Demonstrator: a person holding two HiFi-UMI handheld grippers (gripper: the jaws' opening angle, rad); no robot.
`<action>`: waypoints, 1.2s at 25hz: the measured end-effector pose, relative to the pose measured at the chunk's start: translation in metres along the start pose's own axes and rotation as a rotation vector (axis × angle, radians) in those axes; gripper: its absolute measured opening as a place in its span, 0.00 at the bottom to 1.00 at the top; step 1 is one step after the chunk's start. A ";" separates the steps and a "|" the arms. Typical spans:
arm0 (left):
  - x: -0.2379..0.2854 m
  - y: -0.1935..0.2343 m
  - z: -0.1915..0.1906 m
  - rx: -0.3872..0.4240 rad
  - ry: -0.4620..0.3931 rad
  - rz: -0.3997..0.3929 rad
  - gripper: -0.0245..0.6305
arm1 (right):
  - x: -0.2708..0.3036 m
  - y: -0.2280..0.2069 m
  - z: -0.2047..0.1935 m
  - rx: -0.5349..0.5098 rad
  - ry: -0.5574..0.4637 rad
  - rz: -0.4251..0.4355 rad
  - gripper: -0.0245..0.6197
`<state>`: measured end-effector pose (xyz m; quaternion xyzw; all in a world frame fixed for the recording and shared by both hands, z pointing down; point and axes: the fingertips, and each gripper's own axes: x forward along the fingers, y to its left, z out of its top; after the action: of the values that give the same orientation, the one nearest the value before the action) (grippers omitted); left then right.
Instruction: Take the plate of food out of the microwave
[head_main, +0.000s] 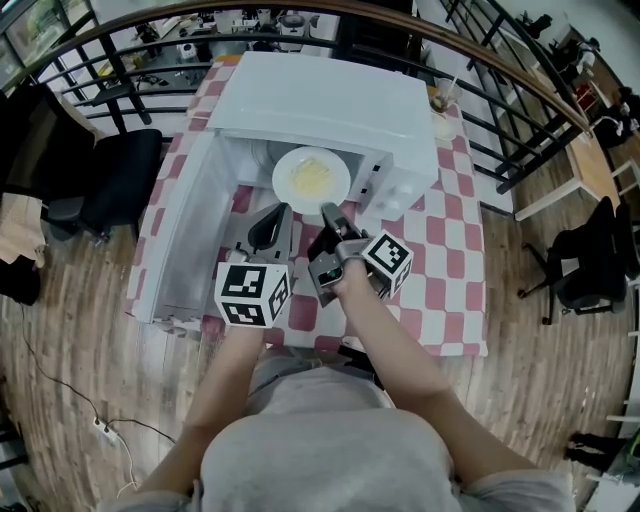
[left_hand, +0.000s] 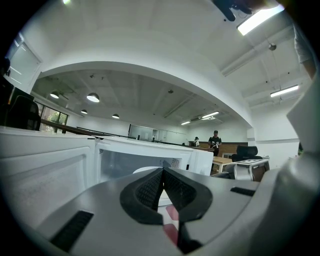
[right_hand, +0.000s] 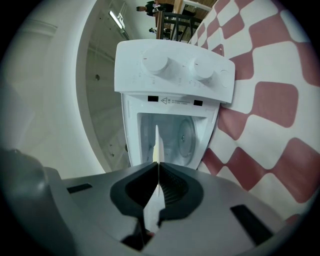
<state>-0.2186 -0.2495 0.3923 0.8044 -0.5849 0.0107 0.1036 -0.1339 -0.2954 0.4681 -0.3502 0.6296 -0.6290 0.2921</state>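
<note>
The white microwave (head_main: 320, 105) stands on the checkered table with its door (head_main: 185, 235) swung open to the left. A white plate (head_main: 311, 178) with yellow food on it hangs at the mouth of the cavity. My right gripper (head_main: 328, 210) is shut on the plate's near rim. In the right gripper view the plate (right_hand: 157, 142) shows edge-on, pinched between the right gripper (right_hand: 158, 165) pads, with the microwave cavity (right_hand: 172, 135) behind it. My left gripper (head_main: 277, 212) sits just left of the plate, shut and holding nothing. From the left gripper (left_hand: 162, 175) only the plate's white edge (left_hand: 142, 171) shows.
The red-and-white checkered tablecloth (head_main: 455, 250) covers the table right of the microwave. A cup (head_main: 440, 100) stands by the microwave's far right corner. Black office chairs (head_main: 115, 180) flank the table on the wooden floor, and a railing (head_main: 500, 110) runs behind it.
</note>
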 end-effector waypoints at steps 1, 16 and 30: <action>-0.001 -0.001 0.001 0.001 -0.001 0.002 0.04 | -0.002 0.001 -0.001 -0.001 0.004 0.000 0.09; -0.027 -0.025 0.014 0.008 -0.047 -0.002 0.04 | -0.052 0.017 -0.008 -0.032 0.030 0.016 0.09; -0.045 -0.058 0.013 0.014 -0.080 -0.014 0.04 | -0.104 0.026 0.003 -0.036 0.011 0.062 0.09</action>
<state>-0.1794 -0.1927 0.3645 0.8091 -0.5826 -0.0180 0.0745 -0.0728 -0.2135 0.4341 -0.3322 0.6531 -0.6100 0.3016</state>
